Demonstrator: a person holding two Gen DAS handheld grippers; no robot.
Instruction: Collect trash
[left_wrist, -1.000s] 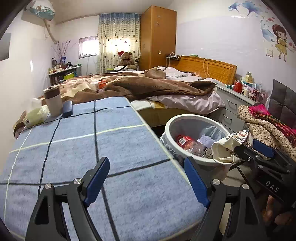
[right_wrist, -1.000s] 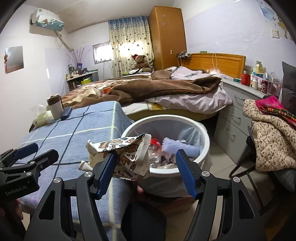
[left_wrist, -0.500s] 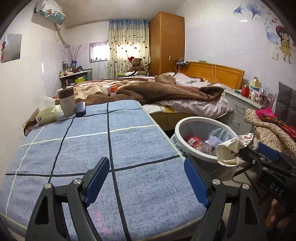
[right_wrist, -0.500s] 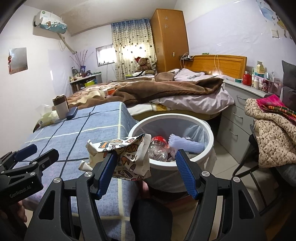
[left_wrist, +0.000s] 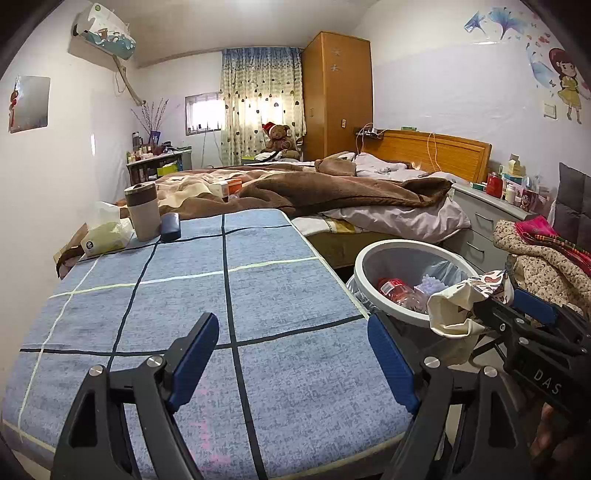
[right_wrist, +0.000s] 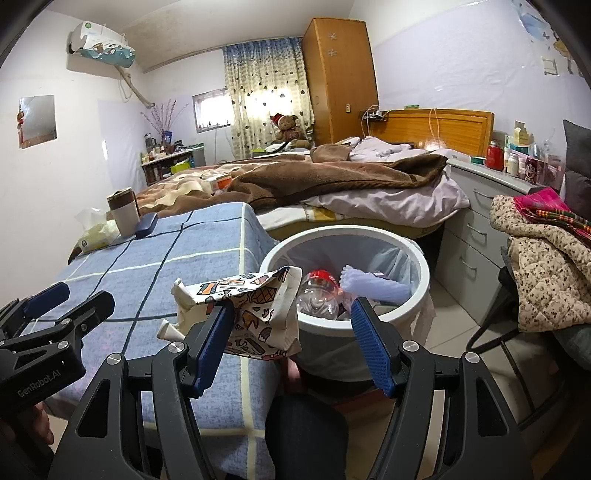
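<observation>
Right gripper (right_wrist: 291, 339), spread wide, seemingly releasing the printed wrapper (right_wrist: 255, 314); only its view reads "GenRobot.AI" on the released left gripper (left_wrist: 295, 365).

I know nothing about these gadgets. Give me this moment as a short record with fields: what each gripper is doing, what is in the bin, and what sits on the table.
left gripper: open, empty, over the blue checked table
right gripper: jaws wide apart, a printed snack wrapper hanging against its left finger, beside the bin rim
trash bin: white, lined with a bag, on the floor next to the table
in the bin: clear bottle with red cap, a pale purple item
far table end: cup, dark case, tissue pack
</observation>
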